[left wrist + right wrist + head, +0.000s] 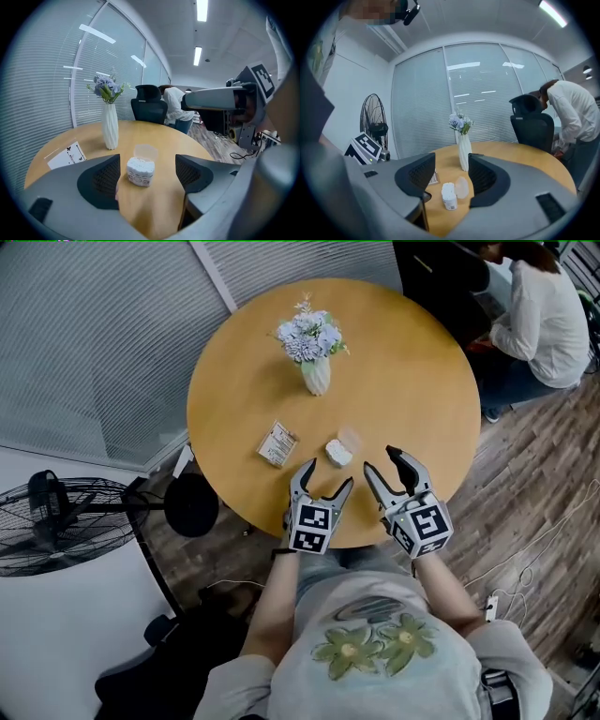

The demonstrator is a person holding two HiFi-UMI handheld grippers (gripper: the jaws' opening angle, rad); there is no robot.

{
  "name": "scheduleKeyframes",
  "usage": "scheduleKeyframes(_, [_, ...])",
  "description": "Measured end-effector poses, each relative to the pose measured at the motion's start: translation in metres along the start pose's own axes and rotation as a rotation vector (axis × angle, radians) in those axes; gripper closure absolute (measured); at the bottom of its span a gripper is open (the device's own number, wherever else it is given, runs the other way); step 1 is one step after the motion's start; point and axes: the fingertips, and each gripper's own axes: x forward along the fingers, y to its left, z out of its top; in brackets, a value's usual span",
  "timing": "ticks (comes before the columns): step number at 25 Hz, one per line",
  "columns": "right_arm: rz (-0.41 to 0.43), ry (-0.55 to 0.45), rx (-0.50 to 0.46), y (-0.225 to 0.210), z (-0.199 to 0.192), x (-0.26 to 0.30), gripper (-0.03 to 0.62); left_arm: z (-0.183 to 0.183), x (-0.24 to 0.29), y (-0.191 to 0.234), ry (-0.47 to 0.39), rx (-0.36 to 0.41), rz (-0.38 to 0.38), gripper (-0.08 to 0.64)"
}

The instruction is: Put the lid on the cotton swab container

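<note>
Left gripper (146,174): jaws wide apart, pads clear of any object. Open cotton swab container (140,170) stands upright on the round wooden table (154,213), framed between the jaws. Clear lid (146,151) lies just behind it. White vase (110,126) with flowers (108,88) stands beyond, left

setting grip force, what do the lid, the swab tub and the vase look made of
Lid: probably thin plastic, translucent and frosted; the table shows faintly through it.
Tub: likely clear plastic with a printed band low on its wall; white swabs seem to show through.
Vase: white, matte and ribbed; it could be ceramic or plastic.
</note>
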Motion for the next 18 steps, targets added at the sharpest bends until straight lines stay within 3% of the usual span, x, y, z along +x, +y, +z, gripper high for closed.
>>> scheduleKeyframes(18, [0.005, 0.160, 0.041, -0.008, -0.045, 0.043, 0.382, -0.036, 0.050, 0.018, 0.109, 0.043, -0.089, 0.190])
